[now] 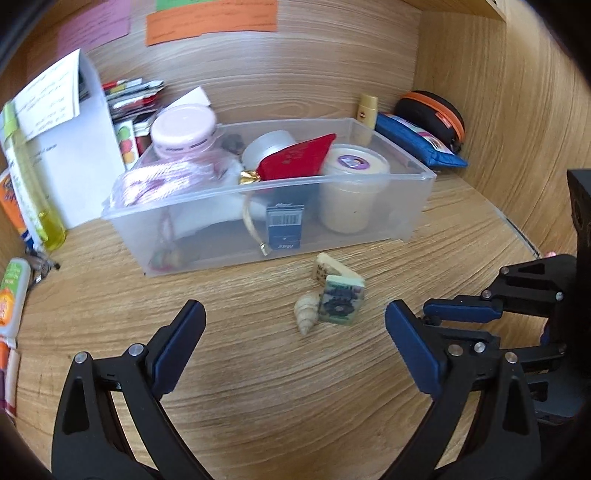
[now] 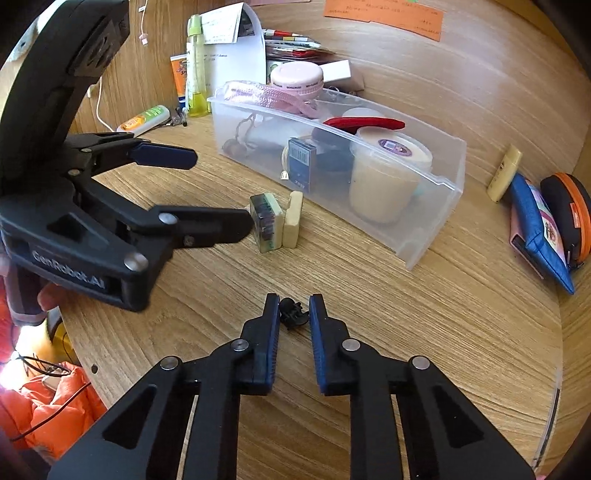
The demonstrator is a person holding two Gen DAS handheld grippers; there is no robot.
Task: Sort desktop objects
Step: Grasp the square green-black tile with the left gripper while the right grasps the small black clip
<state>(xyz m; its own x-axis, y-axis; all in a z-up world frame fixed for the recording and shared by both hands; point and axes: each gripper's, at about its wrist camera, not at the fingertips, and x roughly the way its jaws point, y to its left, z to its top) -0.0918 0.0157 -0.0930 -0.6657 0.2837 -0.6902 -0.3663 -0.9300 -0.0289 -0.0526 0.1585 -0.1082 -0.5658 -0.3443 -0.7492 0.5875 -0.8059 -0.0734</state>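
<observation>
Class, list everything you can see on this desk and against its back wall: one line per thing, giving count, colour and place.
desk: one, wood grain, under everything
bin: one, clear plastic, desk centre, filled
cream tub: one, purple label, bin's right end
pink jar: one, bin's left rear
blue box: one, bin's front wall
red pouch: one, atop bin contents
tiles: two, cream, before the bin
shell: one, cream, beside tiles
black clip: one, between right fingertips
blue pouch: one, far right
sticky notes: orange, pink, green, wall
left gripper: open, near tiles
right gripper: shut on clip
</observation>
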